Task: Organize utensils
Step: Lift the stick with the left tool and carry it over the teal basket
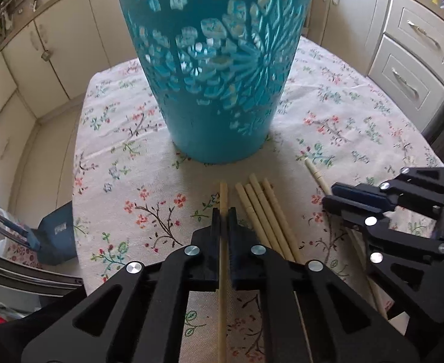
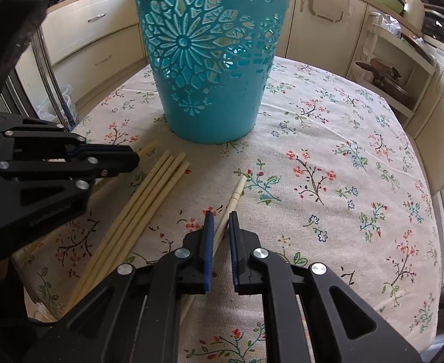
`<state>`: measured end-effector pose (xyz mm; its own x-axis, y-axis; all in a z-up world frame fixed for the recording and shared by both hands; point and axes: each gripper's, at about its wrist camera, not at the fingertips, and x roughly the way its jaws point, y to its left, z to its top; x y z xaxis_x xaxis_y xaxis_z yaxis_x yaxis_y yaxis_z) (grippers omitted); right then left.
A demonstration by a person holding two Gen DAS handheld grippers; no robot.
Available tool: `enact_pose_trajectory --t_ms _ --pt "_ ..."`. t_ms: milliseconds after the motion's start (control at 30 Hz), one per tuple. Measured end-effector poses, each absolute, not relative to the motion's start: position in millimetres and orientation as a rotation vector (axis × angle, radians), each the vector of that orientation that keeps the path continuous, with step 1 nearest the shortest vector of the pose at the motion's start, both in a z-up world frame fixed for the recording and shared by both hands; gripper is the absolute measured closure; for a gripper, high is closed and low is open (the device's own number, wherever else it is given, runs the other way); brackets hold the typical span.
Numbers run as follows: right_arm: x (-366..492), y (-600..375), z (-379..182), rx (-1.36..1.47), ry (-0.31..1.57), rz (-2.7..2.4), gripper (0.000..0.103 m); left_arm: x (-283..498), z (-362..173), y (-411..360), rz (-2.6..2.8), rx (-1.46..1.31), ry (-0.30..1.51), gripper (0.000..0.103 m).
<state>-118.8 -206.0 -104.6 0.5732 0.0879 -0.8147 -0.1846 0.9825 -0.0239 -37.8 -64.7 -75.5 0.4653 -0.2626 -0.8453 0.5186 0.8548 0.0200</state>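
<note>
A tall teal cut-out basket (image 1: 218,69) stands upright on the floral tablecloth; it also shows in the right wrist view (image 2: 209,60). My left gripper (image 1: 223,211) is shut on one wooden chopstick (image 1: 223,193), which runs back between its fingers. Several more chopsticks (image 1: 264,208) lie side by side just right of it, also seen in the right wrist view (image 2: 149,193). My right gripper (image 2: 221,214) is slightly open around a single chopstick (image 2: 235,195) lying on the cloth, the jaws not touching it. The right gripper shows at the right of the left wrist view (image 1: 336,195).
The round table (image 2: 358,151) has a floral cloth. Cream kitchen cabinets (image 1: 415,45) surround it. A shelf with dishes (image 2: 394,69) stands at the right. A dark box (image 1: 57,233) and chair rails lie off the table's left edge.
</note>
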Motion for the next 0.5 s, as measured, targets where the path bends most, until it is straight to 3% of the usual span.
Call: enact_pose_trajectory --t_ms 300,500 --pt "-118.1 -209.5 -105.4 -0.081 0.945 0.168 0.092 -40.3 17.6 -23.8 -0.594 0.081 0.851 0.098" --pt "-117.9 -209.7 -105.3 -0.081 0.945 0.168 0.092 -33.2 129.4 -9.6 -0.612 -0.044 0.59 0.098"
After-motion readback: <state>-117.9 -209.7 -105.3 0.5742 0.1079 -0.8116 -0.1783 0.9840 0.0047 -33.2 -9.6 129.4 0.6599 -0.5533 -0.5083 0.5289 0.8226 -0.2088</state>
